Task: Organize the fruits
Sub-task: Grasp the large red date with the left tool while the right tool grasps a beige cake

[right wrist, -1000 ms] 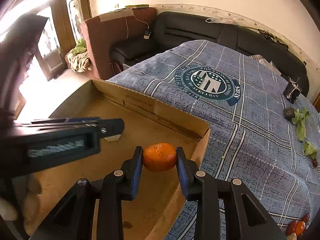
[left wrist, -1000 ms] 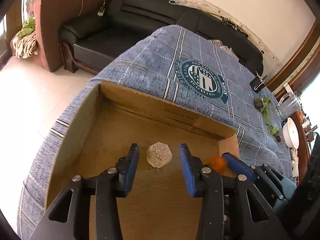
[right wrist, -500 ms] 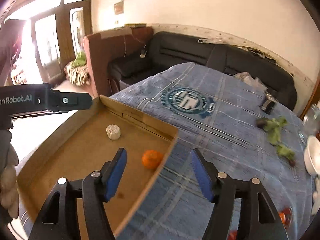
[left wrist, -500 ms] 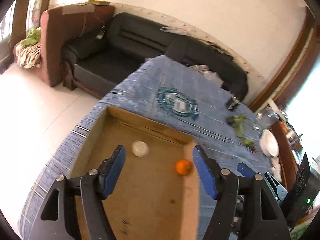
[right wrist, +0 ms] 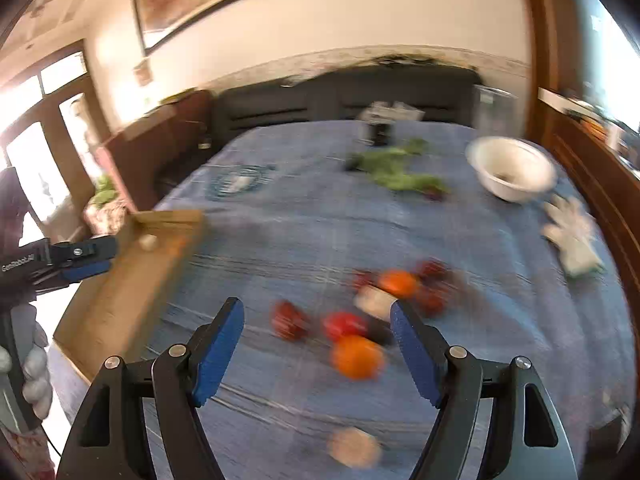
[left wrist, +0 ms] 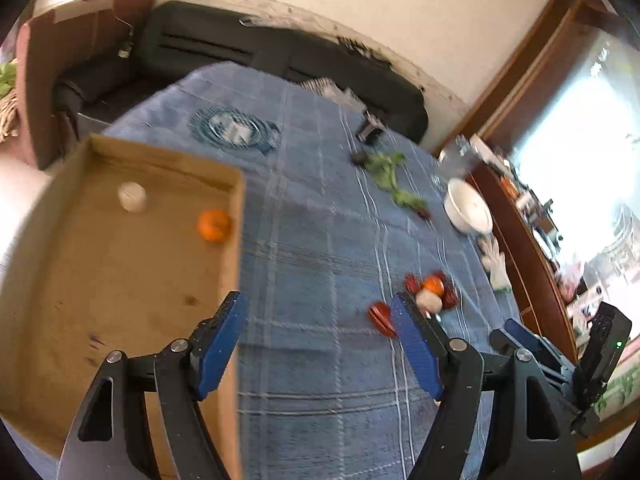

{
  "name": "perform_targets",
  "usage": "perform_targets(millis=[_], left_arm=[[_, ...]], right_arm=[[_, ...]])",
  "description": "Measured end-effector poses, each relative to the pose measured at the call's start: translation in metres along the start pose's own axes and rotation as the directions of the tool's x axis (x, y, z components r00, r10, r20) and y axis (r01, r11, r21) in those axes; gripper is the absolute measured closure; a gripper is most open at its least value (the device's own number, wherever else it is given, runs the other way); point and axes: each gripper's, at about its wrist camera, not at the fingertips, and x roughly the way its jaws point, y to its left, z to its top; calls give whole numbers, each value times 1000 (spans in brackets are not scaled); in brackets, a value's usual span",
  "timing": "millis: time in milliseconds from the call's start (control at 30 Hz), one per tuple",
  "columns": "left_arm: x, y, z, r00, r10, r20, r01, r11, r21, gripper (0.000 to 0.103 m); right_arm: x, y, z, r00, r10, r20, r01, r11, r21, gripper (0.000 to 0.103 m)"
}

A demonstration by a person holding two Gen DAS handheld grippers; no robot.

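A shallow cardboard box (left wrist: 236,240) lies at the left of the blue checked tablecloth. Inside it are an orange (left wrist: 214,225) by the right wall and a pale round fruit (left wrist: 132,196). My left gripper (left wrist: 320,344) is open and empty over the cloth just right of the box. My right gripper (right wrist: 318,354) is open and empty above a loose group of fruit: an orange (right wrist: 357,357), a red fruit (right wrist: 344,325), a dark red one (right wrist: 289,320), another orange (right wrist: 398,283) and a pale fruit (right wrist: 354,447). The group also shows in the left wrist view (left wrist: 430,292).
A white bowl (right wrist: 510,168) stands at the far right of the table, with a white glove (right wrist: 572,236) beside it. Green leaves (right wrist: 396,168) and a small dark object (right wrist: 378,128) lie farther back. A black sofa (left wrist: 280,52) sits behind the table.
The right gripper let go of the orange in the box and opened. Both grippers pulled back and swung right, from the box toward the loose fruit on the cloth.
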Motion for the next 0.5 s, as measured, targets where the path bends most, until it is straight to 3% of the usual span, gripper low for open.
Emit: perform_targets(millis=[167,400,500], left_arm=[[39,-20,-17,996,-11,-89,13,1000,13,29],[74,-48,-34,987,12,-158,3,995,95,29],[85,-59,-38,986,37,-162,-12,989,149,29]], right_arm=[[-6,-37,-27,997,-31,-64,33,999,35,23],[14,-27,-59,987,31,-156,-30,1000,7,24],[20,-22,-68,984,43,-173,-43,999,3,33]])
